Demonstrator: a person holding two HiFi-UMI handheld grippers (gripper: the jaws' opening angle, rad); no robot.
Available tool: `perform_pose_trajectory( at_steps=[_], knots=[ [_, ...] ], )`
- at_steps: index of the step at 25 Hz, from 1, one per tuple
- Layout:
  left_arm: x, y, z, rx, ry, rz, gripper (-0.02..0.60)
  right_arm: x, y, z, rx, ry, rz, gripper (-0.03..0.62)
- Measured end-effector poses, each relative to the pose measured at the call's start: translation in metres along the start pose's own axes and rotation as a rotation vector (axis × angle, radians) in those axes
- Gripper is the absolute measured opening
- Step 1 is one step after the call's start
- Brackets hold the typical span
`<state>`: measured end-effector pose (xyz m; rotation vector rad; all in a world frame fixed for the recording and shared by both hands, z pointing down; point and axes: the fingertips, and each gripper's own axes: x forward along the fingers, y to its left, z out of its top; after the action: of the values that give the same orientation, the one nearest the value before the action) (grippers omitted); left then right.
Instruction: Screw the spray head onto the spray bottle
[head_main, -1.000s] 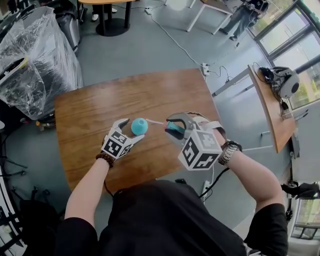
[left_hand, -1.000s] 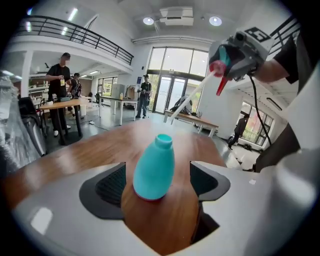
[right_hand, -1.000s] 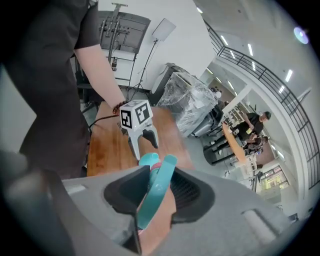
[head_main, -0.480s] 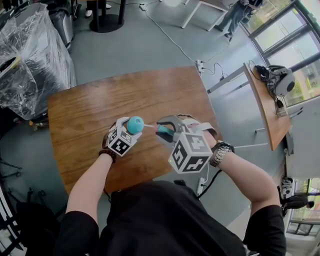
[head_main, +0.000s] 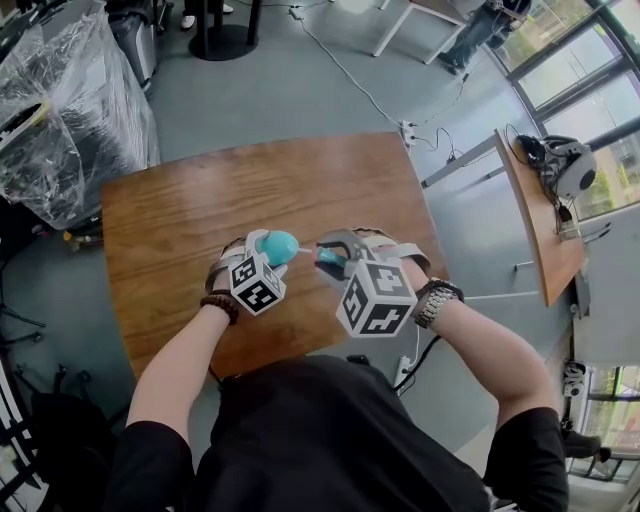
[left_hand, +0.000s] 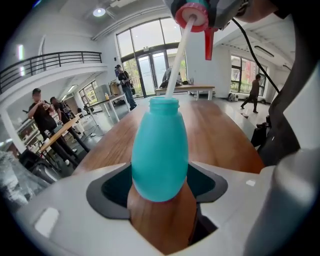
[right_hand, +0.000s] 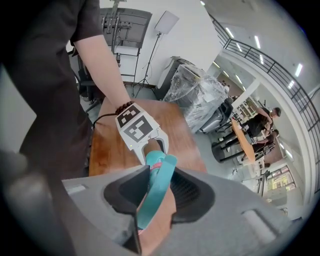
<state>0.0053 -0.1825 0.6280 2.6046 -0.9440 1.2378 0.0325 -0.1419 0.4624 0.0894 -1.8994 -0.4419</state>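
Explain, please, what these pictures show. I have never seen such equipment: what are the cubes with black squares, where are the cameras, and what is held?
No robot here: a person holds a tool with a two-jaw claw in each hand; the marker cubes belong to those tools. The head view comes from a camera on the person's head, looking down at a wooden table, otherwise bare. The other two cameras ride on the tools and look along their jaws. The left claw grips a teal spray bottle; its jaws have just closed a little further on it. The right claw grips the spray head, whose white tube reaches into the bottle's neck.
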Motion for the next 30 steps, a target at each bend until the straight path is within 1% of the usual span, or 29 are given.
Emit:
perform_pose_trajectory(
  at_steps=[3,6,12,19,23,26,28,30],
  knots=[
    [-0.010,-0.005,0.008,0.051,0.023,-0.002,0.368,0.006,0.003,-0.001,-0.007,-0.001,0.008,0.118],
    [-0.020,-0.017,0.017,0.102,0.048,-0.020,0.368,0.011,0.009,-0.002,-0.011,-0.007,0.020,0.118],
    [-0.036,-0.031,0.029,0.155,0.101,-0.046,0.367,0.015,0.020,-0.003,-0.033,-0.014,0.046,0.118],
    [-0.048,-0.036,0.039,0.209,0.130,-0.052,0.365,0.014,0.027,-0.005,-0.092,-0.015,0.065,0.118],
    [-0.053,-0.036,0.042,0.257,0.117,-0.026,0.364,0.010,0.031,-0.005,-0.154,-0.029,0.086,0.118],
    [-0.056,-0.036,0.046,0.267,0.096,-0.010,0.362,0.006,0.033,-0.007,-0.198,-0.038,0.095,0.118],
    [-0.057,-0.035,0.049,0.257,0.084,0.004,0.360,0.004,0.030,-0.010,-0.195,-0.039,0.092,0.118],
    [-0.058,-0.033,0.052,0.238,0.072,0.020,0.359,0.004,0.026,-0.013,-0.153,-0.041,0.091,0.118]
  ],
)
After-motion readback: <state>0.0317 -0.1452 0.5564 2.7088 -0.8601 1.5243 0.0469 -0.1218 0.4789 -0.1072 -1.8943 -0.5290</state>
